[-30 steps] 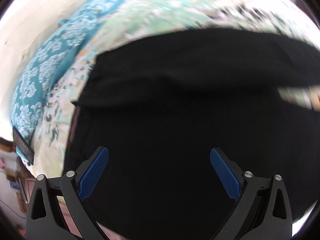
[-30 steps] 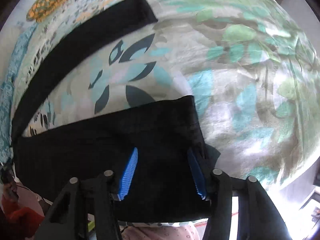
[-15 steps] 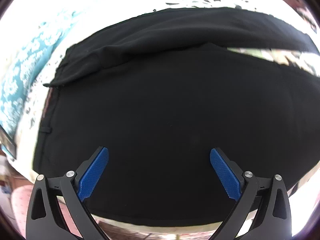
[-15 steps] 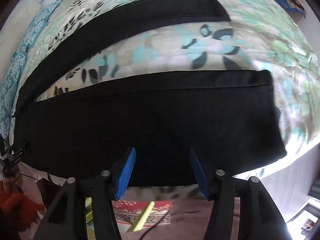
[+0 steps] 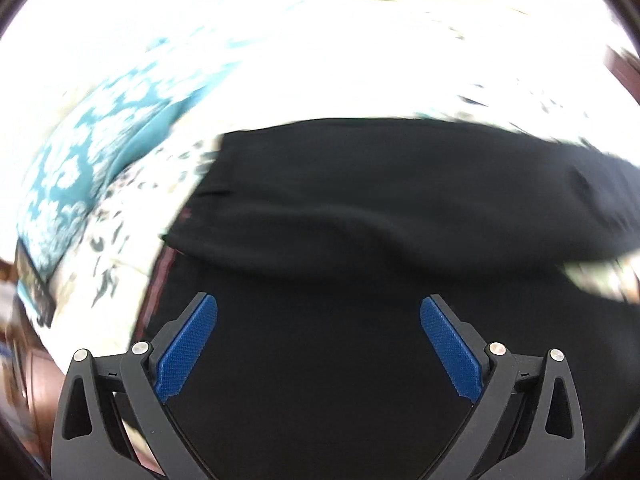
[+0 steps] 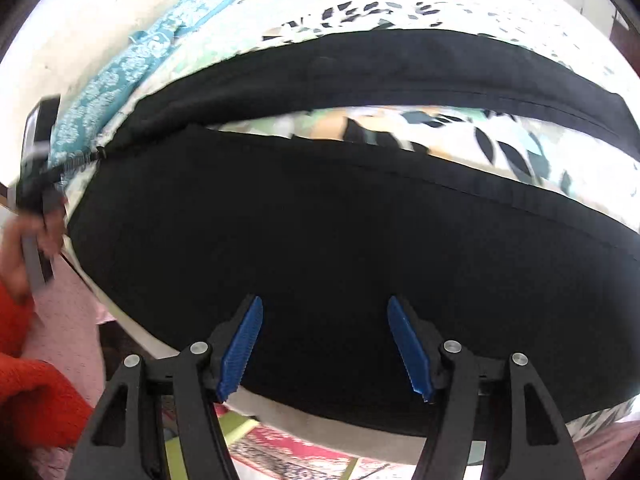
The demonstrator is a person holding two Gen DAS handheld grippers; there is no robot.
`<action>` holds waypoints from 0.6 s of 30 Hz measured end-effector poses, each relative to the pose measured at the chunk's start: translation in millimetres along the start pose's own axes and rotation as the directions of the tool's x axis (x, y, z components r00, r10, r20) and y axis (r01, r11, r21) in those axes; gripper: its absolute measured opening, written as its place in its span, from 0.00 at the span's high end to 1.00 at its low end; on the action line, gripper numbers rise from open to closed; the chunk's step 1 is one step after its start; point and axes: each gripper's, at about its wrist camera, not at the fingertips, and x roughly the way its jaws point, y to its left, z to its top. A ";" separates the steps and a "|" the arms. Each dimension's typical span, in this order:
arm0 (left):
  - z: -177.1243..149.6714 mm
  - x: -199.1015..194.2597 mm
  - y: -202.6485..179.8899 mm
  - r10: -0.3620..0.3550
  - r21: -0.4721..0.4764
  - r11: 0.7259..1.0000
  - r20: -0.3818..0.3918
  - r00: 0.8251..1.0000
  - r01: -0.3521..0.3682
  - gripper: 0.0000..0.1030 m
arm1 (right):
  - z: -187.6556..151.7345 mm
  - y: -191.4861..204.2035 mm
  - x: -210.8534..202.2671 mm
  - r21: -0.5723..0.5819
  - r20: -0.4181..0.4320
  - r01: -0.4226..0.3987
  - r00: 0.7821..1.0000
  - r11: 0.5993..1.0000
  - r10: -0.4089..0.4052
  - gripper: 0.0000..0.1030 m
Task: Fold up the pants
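Right now your left gripper (image 5: 319,344) hangs over the black pants (image 5: 360,240) with its blue pads (image 5: 188,346) spread wide and only black cloth showing in the gap; no cloth is between the pads, and you can't tell from this view whether they touch the fabric. Your right gripper (image 6: 326,346) is the same story: blue pads (image 6: 410,350) apart, nothing pinched, hovering above the near leg close to the bed's near edge. The pants lie flat on the floral bedsheet (image 6: 440,136), legs splayed in a V: near leg (image 6: 320,240) runs along the near edge of the bed, far leg (image 6: 400,68) angles toward the far side, with a wedge of sheet showing between them. The two legs join at the left end, where the waist sits. In the left wrist view, a raised fold (image 5: 340,224) runs across the fabric ahead of the pads, and a reddish strip (image 5: 160,280) runs along the cloth's left edge. A teal patterned pillow (image 5: 80,160) sits at the bed's far-left corner, apart from the pants. The left wrist view is motion-blurred and blown out up top, so far-edge detail is unreadable. Your left hand (image 6: 24,248) and the red sleeve (image 6: 28,392) show at the left of the right wrist view, off the bed's near-left corner.
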 end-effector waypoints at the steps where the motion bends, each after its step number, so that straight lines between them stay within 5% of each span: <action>1: 4.6 14.3 10.3 0.040 -0.034 0.999 -0.022 0.999 -0.041 0.01 | 0.0 -3.0 -0.2 0.027 0.010 -0.012 1.000 1.000 0.011 0.37; 3: 6.0 46.4 33.4 0.105 -0.087 0.990 -0.107 0.989 -0.115 0.00 | 2.6 -18.6 -8.0 0.073 0.031 -0.012 0.999 0.997 0.010 0.37; 8: -14.1 46.6 62.1 0.002 -0.205 0.978 -0.191 0.982 -0.042 0.01 | 22.9 -86.8 -33.4 0.177 0.089 0.055 0.993 0.983 -0.072 0.27; 14: -36.6 0.9 23.0 -0.139 -0.124 0.985 -0.167 0.976 0.119 0.01 | 102.4 -208.8 -59.2 0.232 0.146 0.181 0.965 0.956 -0.219 0.26; 18: -50.7 10.9 -17.3 -0.088 -0.029 0.996 -0.191 0.978 0.084 0.00 | 166.1 -296.0 -67.1 0.301 0.133 0.242 0.947 0.922 -0.292 0.26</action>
